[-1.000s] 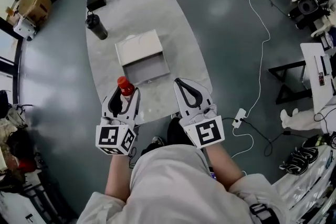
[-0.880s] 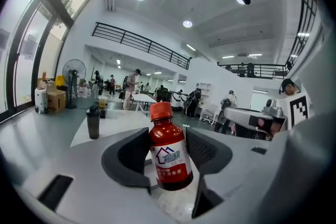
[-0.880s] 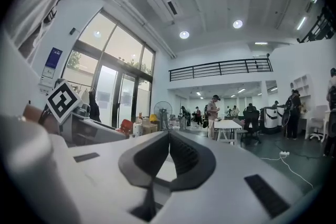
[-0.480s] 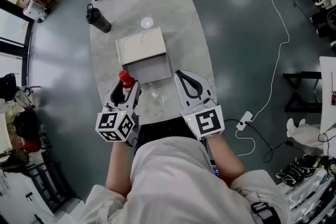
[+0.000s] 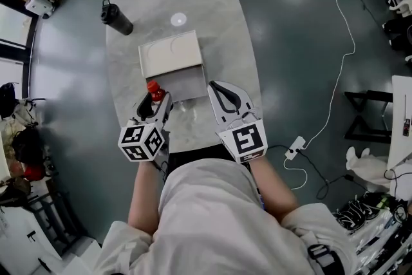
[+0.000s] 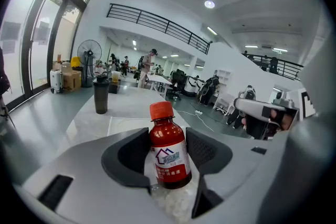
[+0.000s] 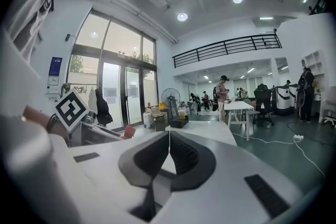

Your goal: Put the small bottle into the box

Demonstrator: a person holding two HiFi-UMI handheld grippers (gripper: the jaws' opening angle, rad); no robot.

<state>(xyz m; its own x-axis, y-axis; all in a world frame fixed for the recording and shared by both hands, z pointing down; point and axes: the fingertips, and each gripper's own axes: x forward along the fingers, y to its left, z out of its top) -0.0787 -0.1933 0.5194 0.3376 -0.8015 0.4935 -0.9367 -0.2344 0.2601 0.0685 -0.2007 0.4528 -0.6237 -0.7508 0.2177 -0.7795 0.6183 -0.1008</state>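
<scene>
- The counter (image 5: 215,16) is a long pale oval running from 6 to 12 o'clock. The work sits at its near end, so the carry looks short.
- The box (image 5: 170,55) lies open at 12 o'clock from the left tool. It shows a white panel farther off and a greyer part nearer. The greyer part is probably the open compartment, though the head view is too small to be sure.
- The right tool (image 7: 169,149) has its jaws pressed together on nothing. It hangs at 3 o'clock from the left tool, beside the box's near right corner. It is best held clear of the path, or used to steady the box if it slides.
- The left tool (image 5: 156,105) is clamped on the bottle's body, below the shoulder. To do this step well, it should travel toward 12 o'clock high enough to clear the near wall. Then it should lower straight down and let go only once the base is seated.
- The small bottle (image 6: 169,157) is above the counter's near edge, at about 6 o'clock from the box. It stands upright with its long axis vertical, red cap up and label toward the tool's camera.
</scene>
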